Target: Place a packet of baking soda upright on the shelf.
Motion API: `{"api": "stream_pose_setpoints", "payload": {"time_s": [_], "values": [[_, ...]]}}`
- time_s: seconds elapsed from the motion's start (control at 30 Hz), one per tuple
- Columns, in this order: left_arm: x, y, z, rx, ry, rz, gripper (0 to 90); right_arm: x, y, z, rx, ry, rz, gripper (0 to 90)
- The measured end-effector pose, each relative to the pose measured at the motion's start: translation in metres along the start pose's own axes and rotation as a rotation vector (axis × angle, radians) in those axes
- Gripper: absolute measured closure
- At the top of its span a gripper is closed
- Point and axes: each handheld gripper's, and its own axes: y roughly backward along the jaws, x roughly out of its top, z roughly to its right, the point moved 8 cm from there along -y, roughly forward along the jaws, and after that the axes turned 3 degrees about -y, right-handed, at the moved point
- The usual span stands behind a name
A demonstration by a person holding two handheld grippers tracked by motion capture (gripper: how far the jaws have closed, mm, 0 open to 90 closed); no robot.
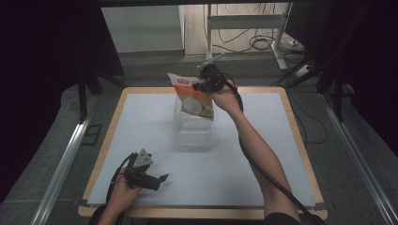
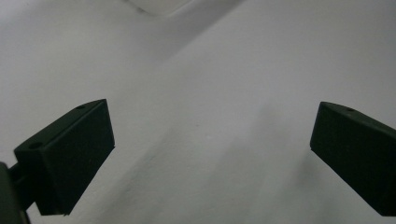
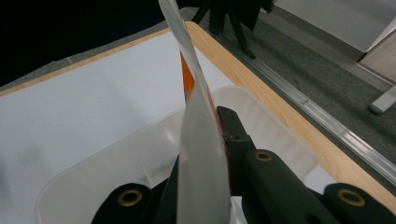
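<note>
My right gripper (image 1: 202, 86) is shut on an orange and white snack pouch (image 1: 193, 96) and holds it in the air above a clear plastic bin (image 1: 191, 129) at the middle back of the table. In the right gripper view the pouch (image 3: 198, 154) stands edge-on between the black jaws, with the bin (image 3: 93, 163) right below. My left gripper (image 1: 158, 180) rests low near the front left of the table, jaws wide apart. Its own view shows both black pads (image 2: 74, 154) far apart over bare white surface, nothing between them.
A white mat (image 1: 263, 126) covers the table, framed by a wooden edge (image 1: 300, 140). Metal rails (image 1: 65, 159) run along both sides. Cables and a desk frame (image 1: 244, 28) lie on the floor beyond the far edge. The bin's corner (image 2: 159, 5) shows at the top of the left gripper view.
</note>
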Motion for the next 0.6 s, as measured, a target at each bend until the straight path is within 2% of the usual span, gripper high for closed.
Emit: {"api": "stream_pose_setpoints", "payload": {"time_s": [0.17,0.3,0.5,0.6], "values": [[0.000,0.000,0.000,0.002,-0.001,-0.001,0.0,-0.006,-0.016,-0.005,0.016,-0.004,-0.004,88.5],[0.000,0.000,0.000,0.003,-0.002,-0.002,0.0,-0.017,-0.023,-0.002,0.024,-0.022,-0.013,88.4],[-0.001,0.000,0.000,0.007,-0.006,-0.008,0.0,-0.026,-0.022,0.001,0.032,-0.032,-0.001,88.2],[0.000,0.000,0.000,0.009,-0.008,-0.008,0.0,-0.033,-0.020,0.005,0.012,-0.029,-0.012,88.2]]}}
